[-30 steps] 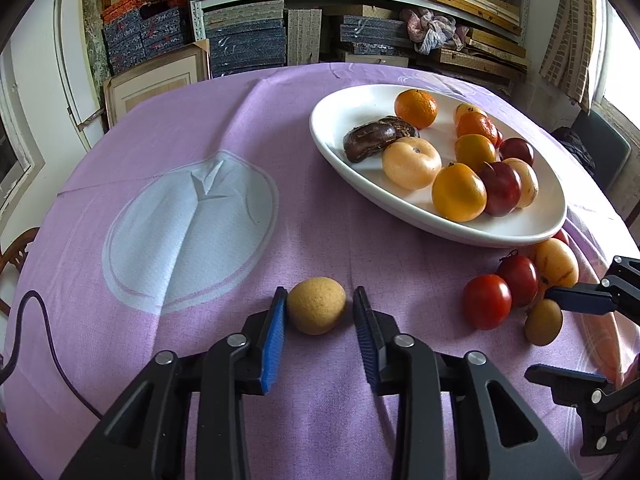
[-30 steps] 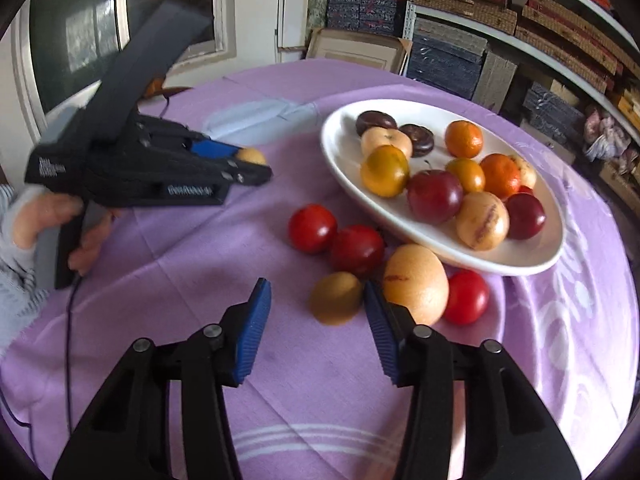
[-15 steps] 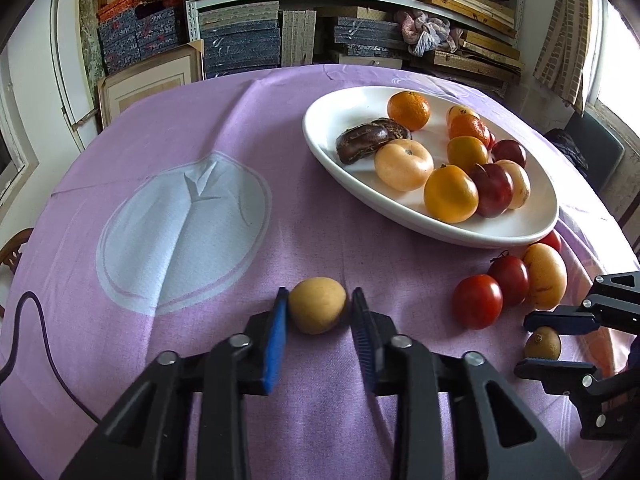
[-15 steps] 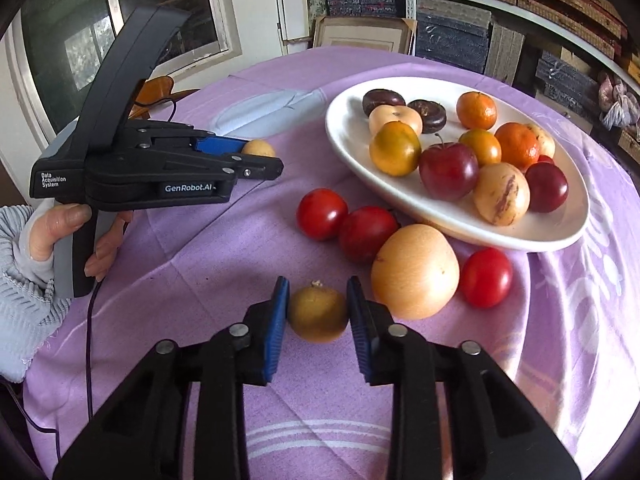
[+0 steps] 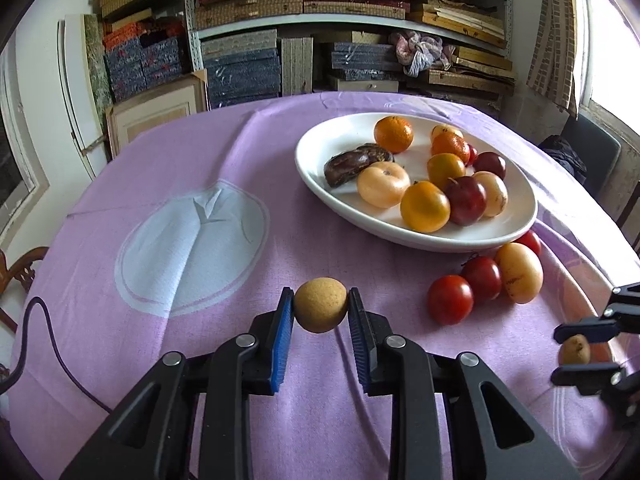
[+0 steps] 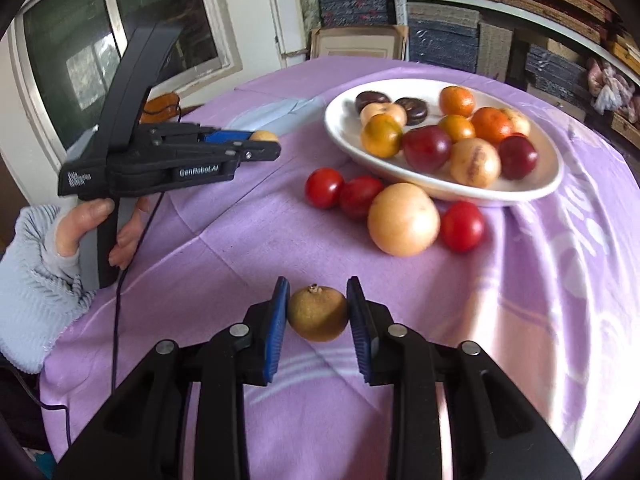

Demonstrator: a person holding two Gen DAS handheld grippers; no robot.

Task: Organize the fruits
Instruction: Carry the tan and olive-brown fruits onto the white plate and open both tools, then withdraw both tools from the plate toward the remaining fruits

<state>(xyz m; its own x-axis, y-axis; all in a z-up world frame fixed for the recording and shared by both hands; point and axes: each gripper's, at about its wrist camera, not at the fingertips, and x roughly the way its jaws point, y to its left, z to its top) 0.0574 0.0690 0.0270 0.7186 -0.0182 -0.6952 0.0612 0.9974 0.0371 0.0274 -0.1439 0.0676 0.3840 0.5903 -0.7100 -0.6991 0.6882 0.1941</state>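
Observation:
My left gripper (image 5: 321,312) is shut on a small round tan fruit (image 5: 320,305), held just above the purple cloth. My right gripper (image 6: 318,314) is shut on a brownish-green fruit (image 6: 317,313) with a stub on top, also lifted off the cloth. In the left wrist view the right gripper (image 5: 576,350) shows at the far right edge with its fruit (image 5: 575,349) between the fingers. From the right wrist view the left gripper (image 6: 260,142) sits at left, a hand around its handle. A white oval plate (image 5: 340,184) holds several oranges, plums and dark fruits.
Loose on the cloth by the plate's near rim lie red tomatoes (image 5: 450,299) (image 5: 482,278) and a large pale yellow fruit (image 6: 403,219), with another tomato (image 6: 462,226) beside it. A black cable (image 5: 60,356) trails at left. Shelves of stacked boxes stand behind the table.
Both grippers closed onto their small fruits and lifted them slightly off the cloth. The right gripper drew back from the loose fruit pile with its fruit.

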